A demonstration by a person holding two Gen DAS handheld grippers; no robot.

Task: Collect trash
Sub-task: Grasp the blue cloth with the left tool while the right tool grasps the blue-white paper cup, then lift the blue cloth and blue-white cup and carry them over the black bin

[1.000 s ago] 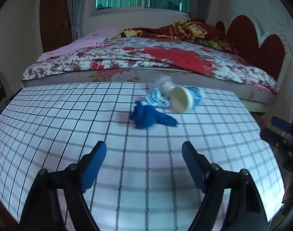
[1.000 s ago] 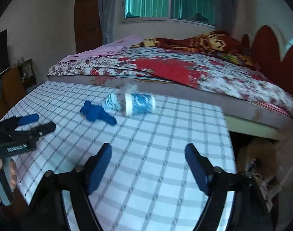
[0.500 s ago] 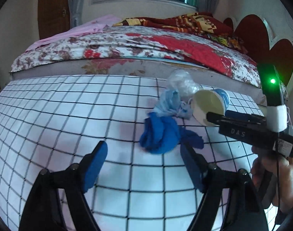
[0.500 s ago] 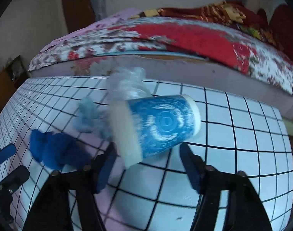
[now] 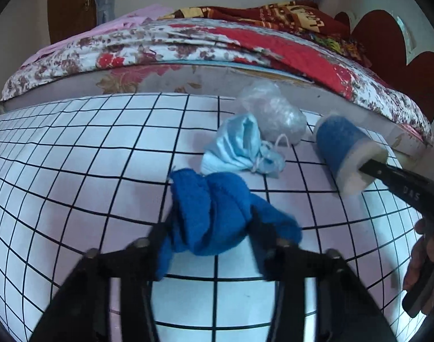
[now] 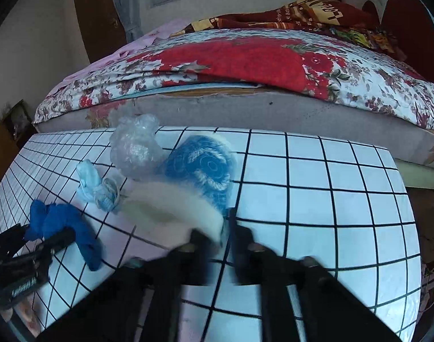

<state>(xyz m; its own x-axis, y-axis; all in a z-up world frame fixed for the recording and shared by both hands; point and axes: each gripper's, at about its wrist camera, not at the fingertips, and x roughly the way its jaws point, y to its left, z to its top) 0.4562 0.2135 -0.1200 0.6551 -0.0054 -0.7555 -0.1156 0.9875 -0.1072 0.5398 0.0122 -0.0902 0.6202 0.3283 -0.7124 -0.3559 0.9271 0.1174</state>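
- Trash sits in one cluster on the checked surface, ahead of both tongs, near the edge by the bed.
- Left tongs: narrowed onto the blue cloth wad, fingers on either flank of it; looks gripped, wad not yet lifted off the surface.
- Cloth is soft, light and squashy; a pinch across the bunched middle suits it. Loose tail to the right of the left tongs may drag.
- Right tongs: nearly closed on the rim of the blue paper cup; one finger seems inside the mouth, one outside. Blurry, so contact is a guess.
- Cup lies on its side, light with thin walls, so it crushes easily; a rim pinch is fine, squeeze gently.
- Crumpled face mask lies just beyond the left tongs, and the clear plastic wad past that; both feather-light and untouched.
- Both tongs are low, angled down toward the surface; right hand is visible at the side.
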